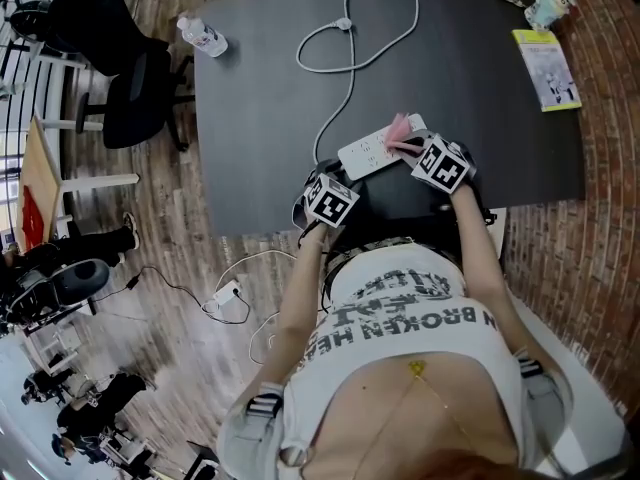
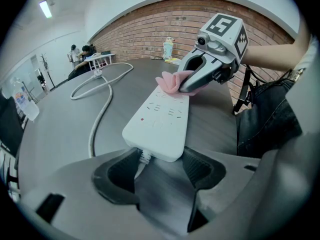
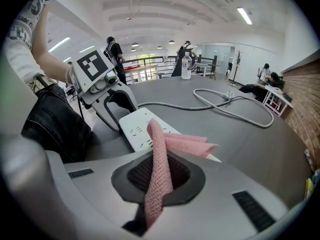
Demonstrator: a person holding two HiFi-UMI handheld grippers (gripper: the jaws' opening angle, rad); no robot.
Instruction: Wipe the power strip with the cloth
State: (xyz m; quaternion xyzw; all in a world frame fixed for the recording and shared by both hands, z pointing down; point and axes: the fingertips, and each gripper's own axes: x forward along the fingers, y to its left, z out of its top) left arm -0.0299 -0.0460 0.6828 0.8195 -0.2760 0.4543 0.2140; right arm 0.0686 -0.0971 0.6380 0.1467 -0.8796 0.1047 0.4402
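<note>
**Q:** L claw (image 2: 161, 165), status?
**A:** Jaws part-spread, approx. as wide as the power strip (image 2: 159, 119). Strip's cord end sits betw. the two pads, which press on its long sides, so it is gripping the strip. Cord leaves betw. the jaws.

**Q:** R claw (image 3: 159, 176)?
**A:** Clamped on the cloth (image 3: 165, 144), which is pink w/ a mesh-like weave. One band of cloth runs up out of the jaws. The rest folds fwd. and lies over the strip's other end.

**Q:** Where's the strip?
**A:** Flat on the dark bench (image 1: 260, 88), close to the near edge and at a slant. Cord end is toward the L claw, other end toward the R claw. Socket face is up, w/ a small red dot near the cord end.

**Q:** Claws rel. to each other?
**A:** At opposite ends of the strip, facing one another, not touching.

**Q:** Cord?
**A:** White cord (image 1: 350, 68) runs across the bench to the far side and makes a loop there. Plug (image 1: 343, 25) sits at the crossing.

**Q:** Other items on bench?
**A:** Water bottle (image 1: 203, 36) stands at the far L corner. Yellow-edged booklet (image 1: 545, 68) lies by the R edge. A small cup-like item (image 1: 548, 8) sits beyond it, and I can't tell more about it.
</note>
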